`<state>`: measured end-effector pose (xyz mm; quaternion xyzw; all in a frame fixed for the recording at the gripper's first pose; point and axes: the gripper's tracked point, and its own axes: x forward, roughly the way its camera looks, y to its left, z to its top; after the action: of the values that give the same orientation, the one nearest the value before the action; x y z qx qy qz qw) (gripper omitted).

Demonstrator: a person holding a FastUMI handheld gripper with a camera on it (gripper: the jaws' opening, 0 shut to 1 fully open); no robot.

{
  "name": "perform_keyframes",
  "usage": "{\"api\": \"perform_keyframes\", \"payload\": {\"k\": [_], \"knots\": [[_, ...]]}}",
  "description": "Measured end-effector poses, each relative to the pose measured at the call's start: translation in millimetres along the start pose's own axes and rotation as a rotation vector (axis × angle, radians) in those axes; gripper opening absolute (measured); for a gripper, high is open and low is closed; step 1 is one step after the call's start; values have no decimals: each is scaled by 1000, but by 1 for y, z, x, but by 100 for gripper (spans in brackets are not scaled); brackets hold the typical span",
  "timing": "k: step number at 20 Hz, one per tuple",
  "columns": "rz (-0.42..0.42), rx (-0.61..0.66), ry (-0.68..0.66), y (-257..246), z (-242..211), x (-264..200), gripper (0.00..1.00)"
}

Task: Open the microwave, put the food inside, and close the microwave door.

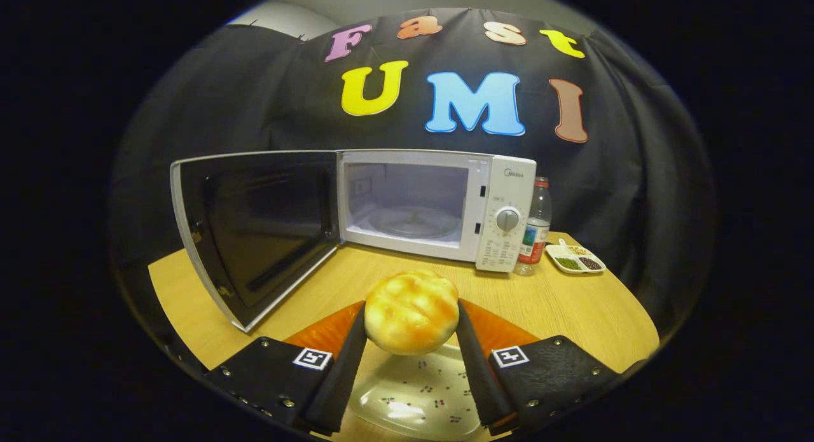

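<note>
Microwave door (254, 229): swung fully open to the left, standing on edge over the counter (572, 308).
Microwave (439, 203): white, cavity open, glass turntable inside, 1 dial on the panel.
Bun (411, 311): golden, round, clamped between both fingers of the hand-held gripper (411, 331), lifted above a clear plate (416, 397), in front of the microwave opening.
Hand-held gripper: level, pointing at the microwave.
Bottle (535, 229): upright, just beside the microwave's right side.
Dish (575, 259): white, divided, right of the bottle.
</note>
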<state>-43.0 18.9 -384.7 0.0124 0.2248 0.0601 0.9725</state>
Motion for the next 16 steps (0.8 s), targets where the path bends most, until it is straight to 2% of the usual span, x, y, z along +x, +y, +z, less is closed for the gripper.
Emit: {"api": "perform_keyframes", "payload": {"k": [5,10,16], "knots": [[28,9,-1,21,34,34,77],[16,-16,7,34,55,62,77],[-23,10,-10,39,88,102,77]]}}
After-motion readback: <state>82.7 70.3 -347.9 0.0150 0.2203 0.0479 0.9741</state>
